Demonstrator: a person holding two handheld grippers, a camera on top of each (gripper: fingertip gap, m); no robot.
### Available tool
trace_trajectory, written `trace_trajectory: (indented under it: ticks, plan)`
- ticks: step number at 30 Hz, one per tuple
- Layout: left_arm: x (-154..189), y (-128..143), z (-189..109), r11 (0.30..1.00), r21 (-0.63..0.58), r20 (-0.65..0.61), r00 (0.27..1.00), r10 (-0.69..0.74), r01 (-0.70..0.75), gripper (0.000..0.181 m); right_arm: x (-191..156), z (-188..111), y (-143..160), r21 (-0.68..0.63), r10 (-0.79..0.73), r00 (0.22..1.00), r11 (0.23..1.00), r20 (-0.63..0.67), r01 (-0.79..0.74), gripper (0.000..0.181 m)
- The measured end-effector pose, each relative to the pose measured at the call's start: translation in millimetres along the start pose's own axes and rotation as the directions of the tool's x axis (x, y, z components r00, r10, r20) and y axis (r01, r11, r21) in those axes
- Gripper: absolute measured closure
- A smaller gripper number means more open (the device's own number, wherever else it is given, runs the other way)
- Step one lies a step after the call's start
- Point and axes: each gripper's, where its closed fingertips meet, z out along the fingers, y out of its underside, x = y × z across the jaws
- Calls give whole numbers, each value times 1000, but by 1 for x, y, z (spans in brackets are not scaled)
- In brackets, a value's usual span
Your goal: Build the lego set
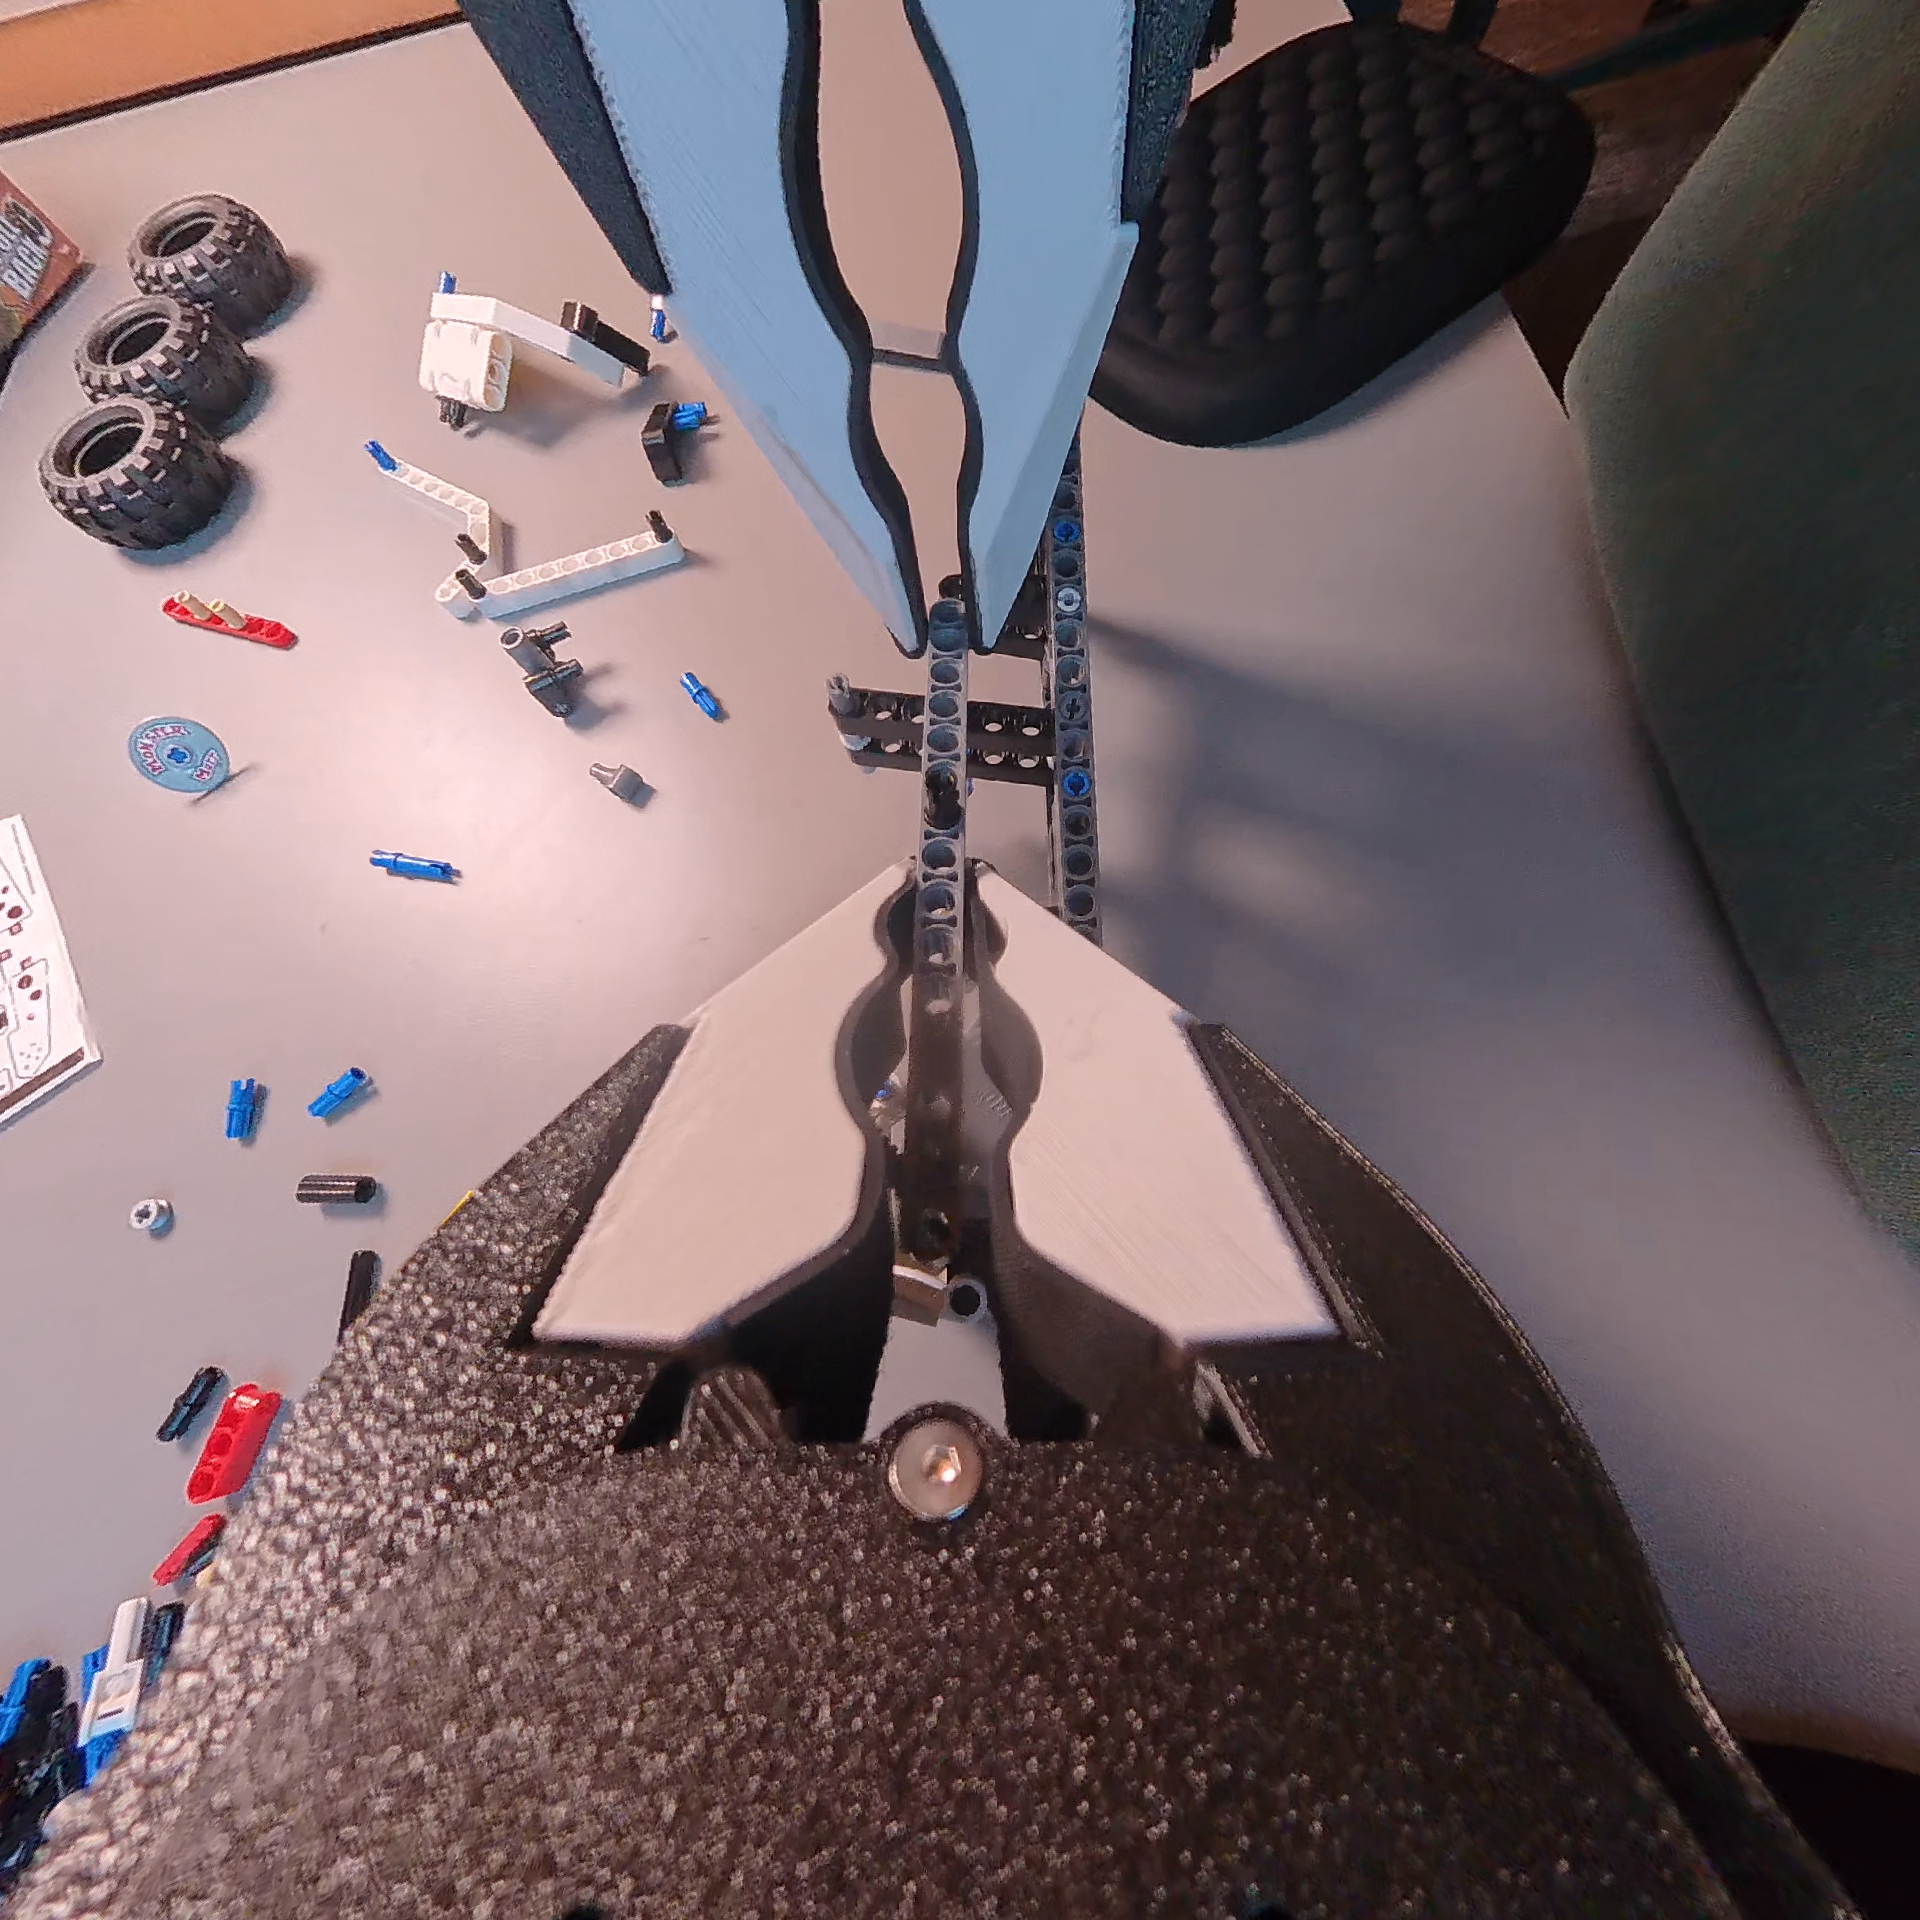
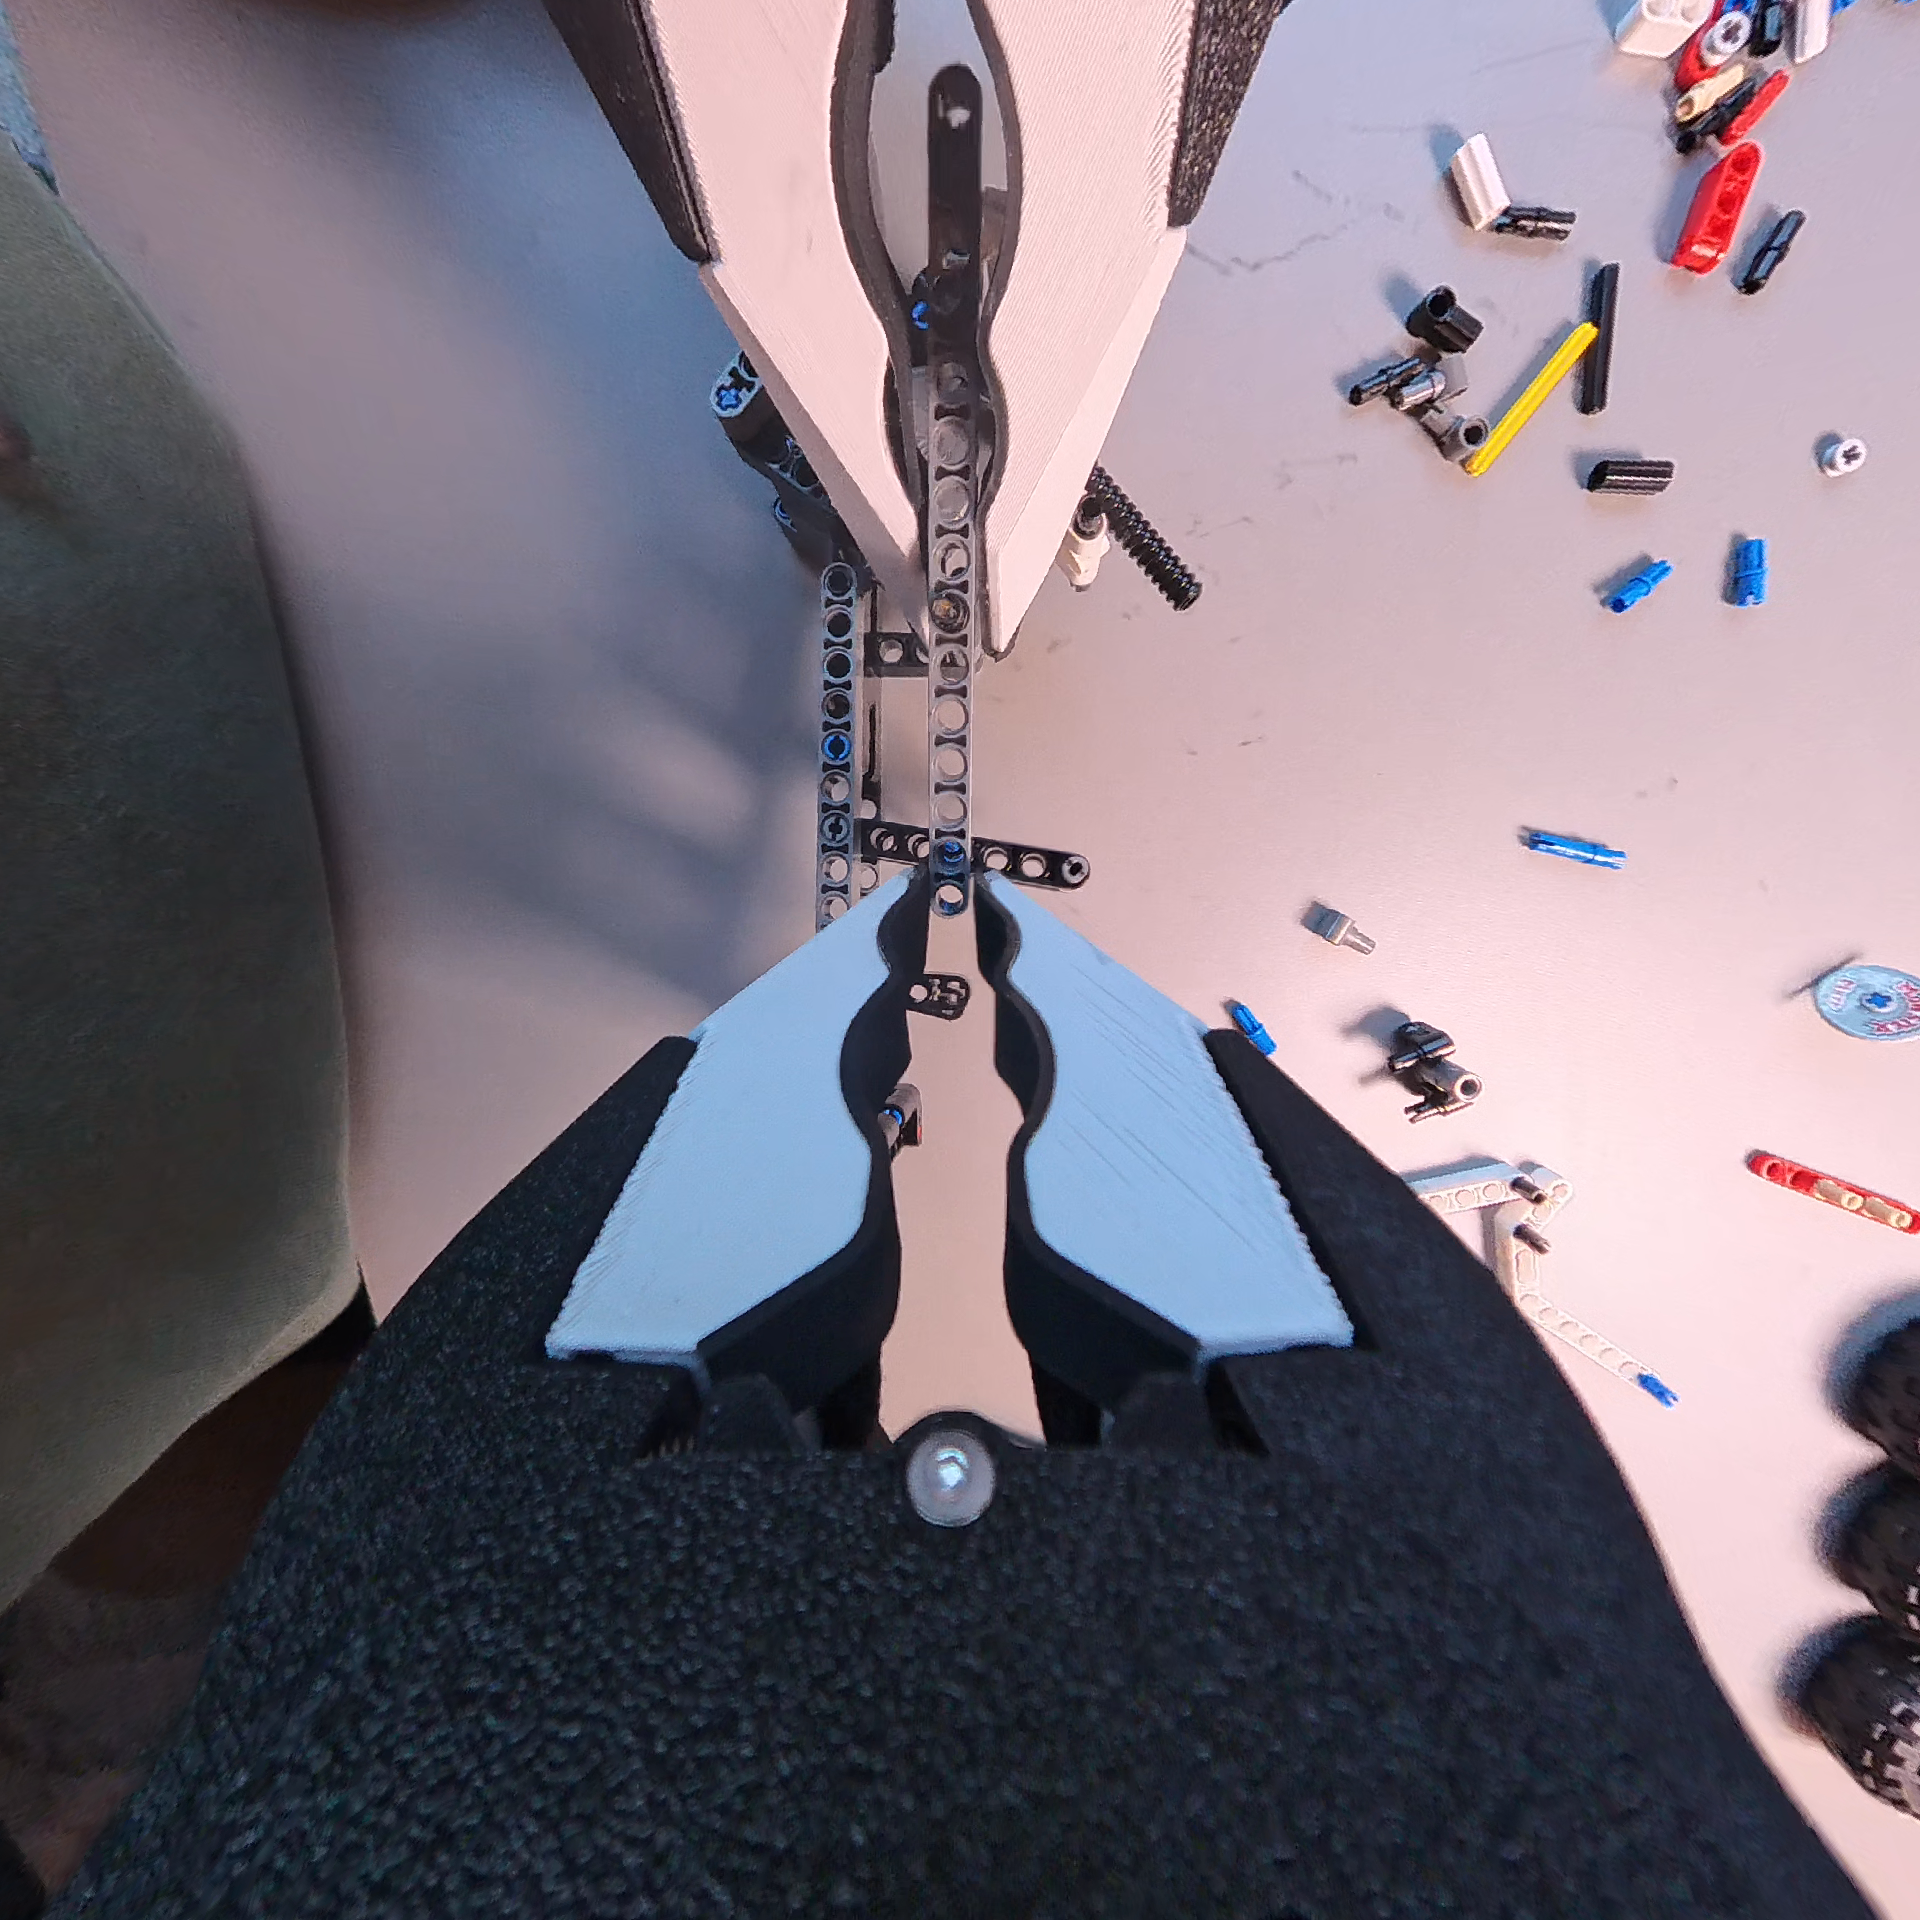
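Note:
A black Technic frame [image 1: 945, 727] of long holed beams joined by a cross beam with blue pins hangs between both grippers above the grey table [image 1: 1351, 727]. My left gripper [image 1: 943, 878] is shut on one end of its long middle beam, which runs back between the fingers. My right gripper [image 1: 945, 634] comes in from the opposite side and is shut on the other end of the same beam. In the right wrist view the right gripper [image 2: 948, 883] clamps the frame [image 2: 948, 748] at the near end and the left gripper [image 2: 951, 623] clamps it farther along.
Three black tyres [image 1: 135, 473], white beams [image 1: 582, 566], a white assembly [image 1: 488, 353], a red beam [image 1: 229, 621], a round disc [image 1: 179, 755], blue pins [image 1: 414, 864] and a sticker sheet [image 1: 31, 966] lie left. A yellow axle [image 2: 1532, 400] lies among loose parts. A black chair seat [image 1: 1340, 229] and green fabric [image 1: 1766, 623] border the table.

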Motion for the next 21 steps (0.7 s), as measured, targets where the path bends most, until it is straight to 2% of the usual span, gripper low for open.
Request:
trace_trajectory:
  ticks: [6,8,10,11,13,15,21]
  plan:
    - [0,2,1,1000,-27,30,999,15,-15,176,-4,-27,3,74,20,998,997,-60,-16,152]
    - [0,3,1,999,-35,33,999,20,-18,176,-13,-32,10,51,0,998,999,-63,3,146]
    - [0,3,1,999,-43,39,999,28,-27,176,-23,-24,19,7,-25,998,1000,-53,26,143]
    - [0,3,1,998,-48,41,999,32,-30,176,-23,-17,25,-26,-49,996,999,-71,47,145]
    - [-1,5,-1,997,-67,53,998,39,-35,176,-17,-5,36,-87,-138,984,988,-113,129,162]
    - [-1,9,-5,995,-91,51,998,33,-28,176,-22,-1,34,-46,-233,969,972,-78,230,172]
    - [11,13,-13,995,-90,26,999,-38,40,176,-26,1,28,15,-425,904,905,-34,426,172]
